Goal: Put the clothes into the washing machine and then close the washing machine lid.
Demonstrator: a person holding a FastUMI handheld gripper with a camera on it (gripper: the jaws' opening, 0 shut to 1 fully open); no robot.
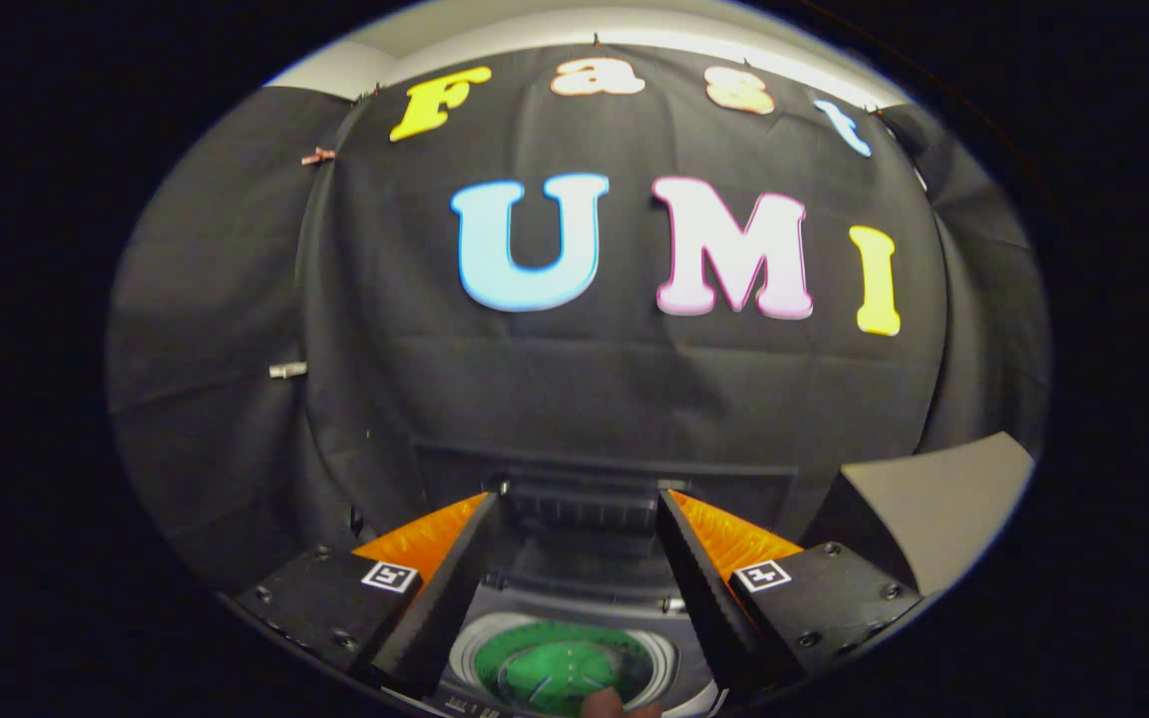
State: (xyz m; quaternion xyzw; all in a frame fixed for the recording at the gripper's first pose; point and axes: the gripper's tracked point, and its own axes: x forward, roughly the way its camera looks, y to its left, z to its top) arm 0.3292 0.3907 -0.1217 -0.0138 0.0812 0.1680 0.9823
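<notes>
Open gripper [574, 499] above the top-loading washing machine [574, 598], in front of the black cloth wall [574, 399].

At the left and far side the black cloth hangs in folds, and at the right a grey panel [934, 499] leans near it. The two fingers [435, 598] are spread apart and hold nothing. Between them, lower and near, the washing machine stands with its lid [594, 489] raised at the far side. Inside the round drum [565, 663] lies green cloth [560, 668], the clothes.

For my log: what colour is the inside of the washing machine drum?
Green, seen in the gripper view: the drum lies below the open gripper.
</notes>
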